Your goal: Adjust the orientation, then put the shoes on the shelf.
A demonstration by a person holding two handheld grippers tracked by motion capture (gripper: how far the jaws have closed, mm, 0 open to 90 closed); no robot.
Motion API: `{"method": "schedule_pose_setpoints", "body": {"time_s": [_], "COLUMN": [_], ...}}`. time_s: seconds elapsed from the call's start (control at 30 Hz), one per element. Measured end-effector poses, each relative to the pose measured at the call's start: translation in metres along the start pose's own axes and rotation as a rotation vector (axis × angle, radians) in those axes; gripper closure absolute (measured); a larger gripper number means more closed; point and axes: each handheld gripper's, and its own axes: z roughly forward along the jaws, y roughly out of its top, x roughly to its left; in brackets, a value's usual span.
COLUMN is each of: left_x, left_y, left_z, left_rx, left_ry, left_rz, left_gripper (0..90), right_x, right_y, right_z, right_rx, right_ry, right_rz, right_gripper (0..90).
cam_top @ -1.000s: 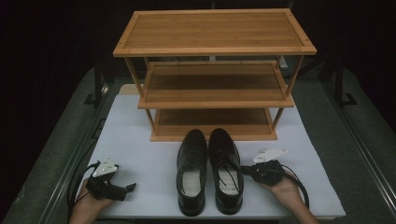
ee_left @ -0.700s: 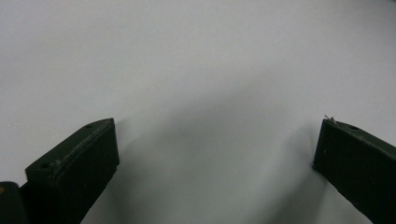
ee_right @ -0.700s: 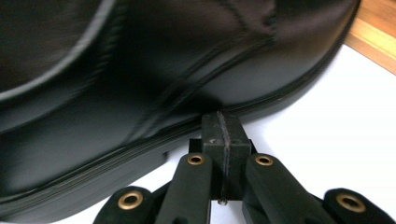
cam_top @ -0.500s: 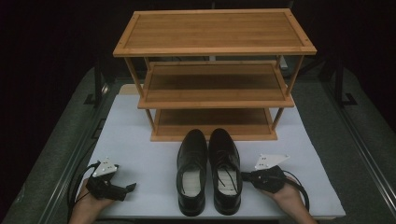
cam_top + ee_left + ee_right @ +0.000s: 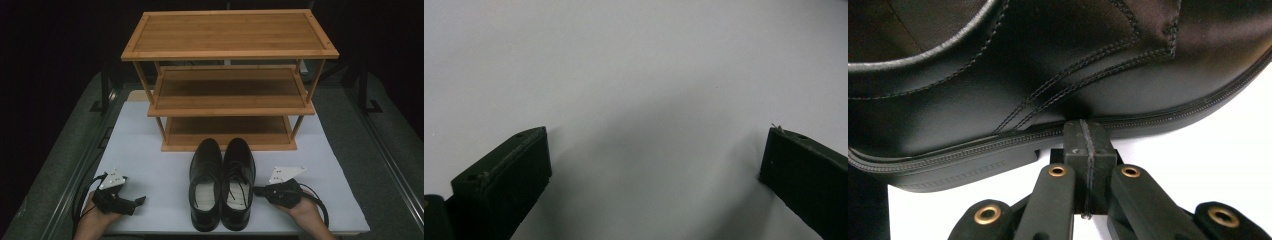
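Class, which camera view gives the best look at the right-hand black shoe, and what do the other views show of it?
The high view shows the right-hand shoe whole, beside its partner, in front of the wooden rack. The right gripper view gives a close look at its side and sole edge, with the right gripper shut against it. The left gripper view looks at white table surface instead.

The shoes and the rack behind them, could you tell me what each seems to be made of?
Shoes: apparently smooth black leather, semi-gloss; the right gripper view shows stitched seams and a soft sheen, with a matte, rubber-like sole. It could be synthetic. Rack: light wood, possibly bamboo, with visible grain and a satin finish.
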Motion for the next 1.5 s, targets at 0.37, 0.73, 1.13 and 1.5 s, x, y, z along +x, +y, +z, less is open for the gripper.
{"method": "schedule_pose_setpoints", "body": {"time_s": [0.37, 0.73, 1.13, 1.5], "left_x": [0.001, -0.017, -0.035, -0.051], "left_y": [0.002, 0.024, 0.052, 0.082], "left_z": [-0.002, -0.008, -0.017, -0.024], "left_rx": [-0.002, -0.052, -0.116, -0.191], "left_ry": [-0.014, -0.072, -0.134, -0.219], "left_rz": [-0.02, -0.035, -0.014, 0.001], "left_gripper": [0.0, 0.0, 5.0, 13.8], "right_x": [-0.007, -0.015, -0.017, -0.013], "right_y": [-0.001, -0.001, 0.009, 0.028], "right_z": [-0.015, -0.032, -0.046, -0.059], "right_rx": [-0.038, -0.061, -0.101, -0.151], "right_ry": [-0.079, -0.136, -0.146, -0.124], "right_rz": [0.059, 0.123, 0.128, 0.13], "right_gripper": [66.9, 38.6, 34.4, 32.8]}}
